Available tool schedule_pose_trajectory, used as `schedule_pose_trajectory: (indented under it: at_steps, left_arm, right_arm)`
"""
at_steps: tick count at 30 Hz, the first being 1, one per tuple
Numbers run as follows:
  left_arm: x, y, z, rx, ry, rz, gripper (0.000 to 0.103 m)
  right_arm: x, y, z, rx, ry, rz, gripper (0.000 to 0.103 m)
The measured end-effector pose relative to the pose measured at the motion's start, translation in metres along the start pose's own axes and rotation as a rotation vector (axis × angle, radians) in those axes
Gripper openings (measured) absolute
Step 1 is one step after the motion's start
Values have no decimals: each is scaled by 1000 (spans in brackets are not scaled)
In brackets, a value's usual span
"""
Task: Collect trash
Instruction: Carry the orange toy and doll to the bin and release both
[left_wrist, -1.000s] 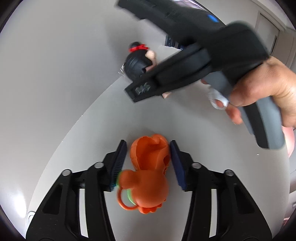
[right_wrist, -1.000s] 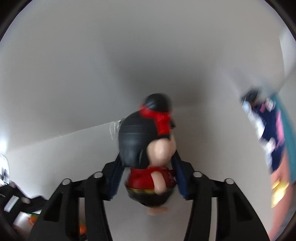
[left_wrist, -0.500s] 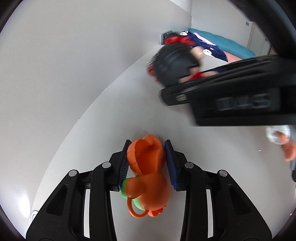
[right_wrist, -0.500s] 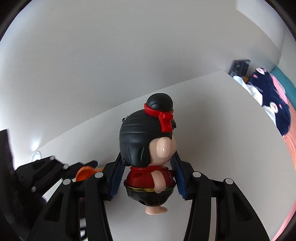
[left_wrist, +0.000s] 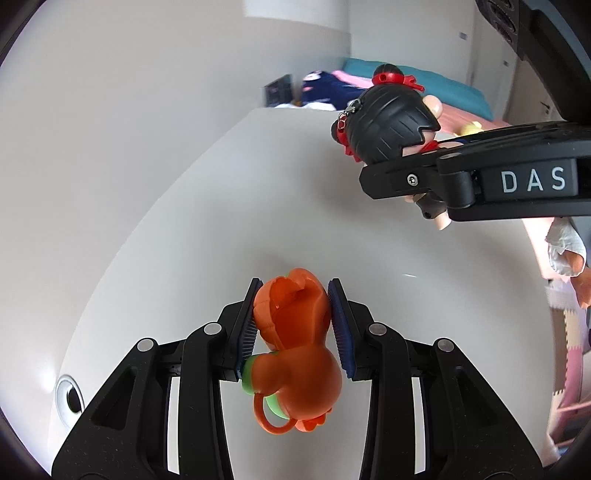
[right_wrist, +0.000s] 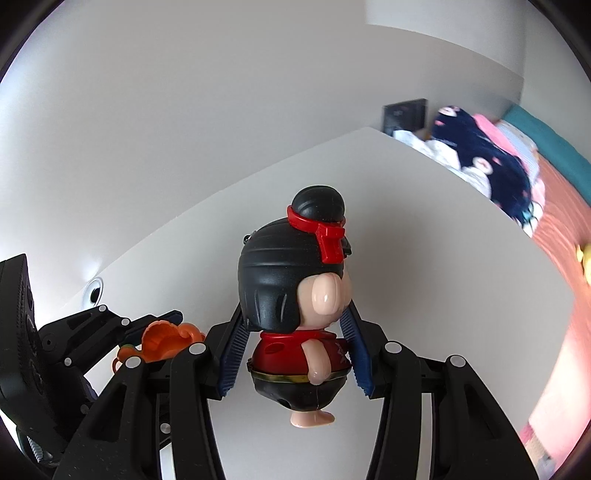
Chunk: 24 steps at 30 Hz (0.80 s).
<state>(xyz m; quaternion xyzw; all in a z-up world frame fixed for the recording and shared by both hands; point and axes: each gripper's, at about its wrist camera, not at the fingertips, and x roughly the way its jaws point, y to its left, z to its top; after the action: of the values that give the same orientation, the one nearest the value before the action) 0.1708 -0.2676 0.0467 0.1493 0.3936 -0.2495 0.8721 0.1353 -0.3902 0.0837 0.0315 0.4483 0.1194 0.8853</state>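
An orange plastic toy (left_wrist: 295, 343) with a green band and a loop tail hangs above the white table (left_wrist: 258, 184), my left gripper (left_wrist: 294, 286) shut on its sides. A figurine (right_wrist: 291, 288) with black hair, a red headband and a red top is upright in my right gripper (right_wrist: 293, 314), whose blue pads press on its body. In the left wrist view the figurine (left_wrist: 391, 122) and the right gripper (left_wrist: 402, 173) are up at the right. In the right wrist view the left gripper (right_wrist: 162, 325) and orange toy (right_wrist: 166, 341) sit low at the left.
A round cable hole (left_wrist: 70, 397) lies in the table near the white wall. Past the table's far edge is a bed with a dark blue cloth (right_wrist: 480, 162) and a teal cover. Foam floor mats (left_wrist: 565, 332) show at the right.
The left jaws closed onto the orange toy. Both grippers moved across the table carrying their toys, and both views swung toward the bed. The right gripper now sits closer, to the upper right.
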Motion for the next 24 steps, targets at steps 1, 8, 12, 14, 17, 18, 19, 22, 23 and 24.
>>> schedule_pose_trajectory:
  at_steps: [1,8,12,14,17,18,19,22,23,24]
  left_arm:
    - [-5,-11,-2,9,-1,-6,36]
    - [-25,-77,-8,72,-13,-20,36]
    - [-39,-116,-12,109,-26,-46,36]
    - [-43,-136,-16,133,-33,-62,36]
    - [-45,-166,-17,168,-37,-92,36]
    - [-46,-176,-19,179,-38,-102,36]
    - [-48,-189,-21,196,-40,-112,36]
    - [-49,-224,-19,238,-40,-140,36]
    - [-51,-234,-19,249,-40,-151,36]
    - [-50,-246,-19,260,-38,-169,36]
  right_arm:
    - [-4,-7,-4,7,-6,0,51]
    - [-53,-40,-53,36,-56,-10,51]
    - [-85,-58,-84,55,-99,-20,51]
    - [-102,-70,-101,70,-126,-19,50]
    - [-122,-90,-121,102,-152,-20,50]
    - [-129,-97,-129,115,-161,-21,50]
    - [-136,-104,-136,126,-169,-22,50]
    - [-157,-127,-161,166,-196,-36,50]
    - [-164,-136,-171,184,-202,-40,50]
    - [-170,-143,-179,199,-206,-46,50]
